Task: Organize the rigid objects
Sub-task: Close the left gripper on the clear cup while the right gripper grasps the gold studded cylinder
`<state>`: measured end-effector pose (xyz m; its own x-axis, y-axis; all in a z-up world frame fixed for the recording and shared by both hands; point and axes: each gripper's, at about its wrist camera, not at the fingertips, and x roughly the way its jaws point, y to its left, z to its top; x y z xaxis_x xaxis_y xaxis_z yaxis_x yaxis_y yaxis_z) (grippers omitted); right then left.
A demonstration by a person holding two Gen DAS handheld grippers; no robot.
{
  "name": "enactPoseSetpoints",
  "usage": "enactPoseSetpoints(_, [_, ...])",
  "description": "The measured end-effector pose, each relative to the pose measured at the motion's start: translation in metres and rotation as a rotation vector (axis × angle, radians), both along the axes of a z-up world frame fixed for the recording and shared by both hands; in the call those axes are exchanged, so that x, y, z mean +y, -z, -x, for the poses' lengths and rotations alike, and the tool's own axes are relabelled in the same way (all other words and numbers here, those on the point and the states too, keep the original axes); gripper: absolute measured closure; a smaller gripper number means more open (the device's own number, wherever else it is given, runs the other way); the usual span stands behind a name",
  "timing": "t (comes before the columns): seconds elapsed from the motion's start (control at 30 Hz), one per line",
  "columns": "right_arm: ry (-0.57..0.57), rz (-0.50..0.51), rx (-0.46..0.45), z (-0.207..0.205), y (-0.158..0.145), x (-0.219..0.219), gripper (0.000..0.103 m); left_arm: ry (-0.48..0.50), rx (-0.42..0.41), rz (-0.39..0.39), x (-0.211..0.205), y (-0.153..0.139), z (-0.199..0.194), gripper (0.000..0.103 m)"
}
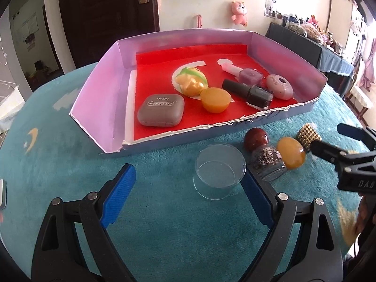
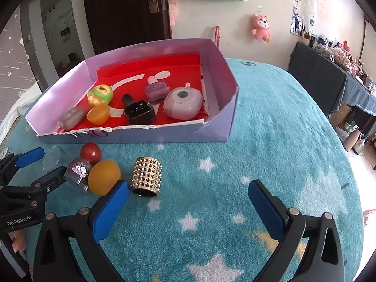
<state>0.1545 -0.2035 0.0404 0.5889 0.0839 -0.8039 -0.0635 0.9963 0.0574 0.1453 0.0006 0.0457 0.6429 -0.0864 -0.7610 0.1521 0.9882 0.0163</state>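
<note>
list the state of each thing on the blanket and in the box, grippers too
left hand-held gripper: open, around the clear cup
right hand-held gripper: open, empty
clear cup: upright, empty
studded gold cylinder: on its side
glitter polish bottle: tipped over, outside the box
black polish bottle: lying in the box
box: lidless, front wall torn

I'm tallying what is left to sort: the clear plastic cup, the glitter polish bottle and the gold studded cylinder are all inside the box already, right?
No. The clear plastic cup, glitter polish bottle and gold studded cylinder all lie on the teal cloth in front of the box, as both wrist views show.
</note>
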Motion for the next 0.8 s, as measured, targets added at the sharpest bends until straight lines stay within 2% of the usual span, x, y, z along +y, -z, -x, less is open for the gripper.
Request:
enactPoseSetpoints(0.13, [-0.012, -0.004, -0.005, -0.003, -0.001, -0.004, 0.0, 0.009, 0.011, 0.005, -0.001, 0.003, -0.004, 0.013])
enactPoseSetpoints(0.23, [-0.05, 0.001, -0.006, -0.006, -0.001, 0.0, 0.006, 0.024, 0.011, 0.005, -0.004, 0.003, -0.005, 0.015])
enactPoseSetpoints(0.47, [-0.115, 0.007, -0.012, -0.011, 0.0, 0.012, 0.02, 0.047, 0.036, 0.028, -0.006, 0.006, -0.01, 0.037])
enactPoseSetpoints(0.63, [-0.126, -0.006, -0.003, -0.013, 0.001, 0.013, 0.029, 0.057, 0.041, 0.055, -0.007, 0.005, -0.011, 0.047])
enactPoseSetpoints(0.73, [-0.135, -0.017, -0.002, -0.012, 0.001, 0.013, 0.039, 0.075, 0.039, 0.085, -0.008, 0.004, -0.012, 0.065])
enactPoseSetpoints(0.8, [-0.152, -0.032, 0.0, -0.012, 0.002, 0.014, 0.058, 0.086, 0.039, 0.122, -0.007, 0.002, -0.011, 0.066])
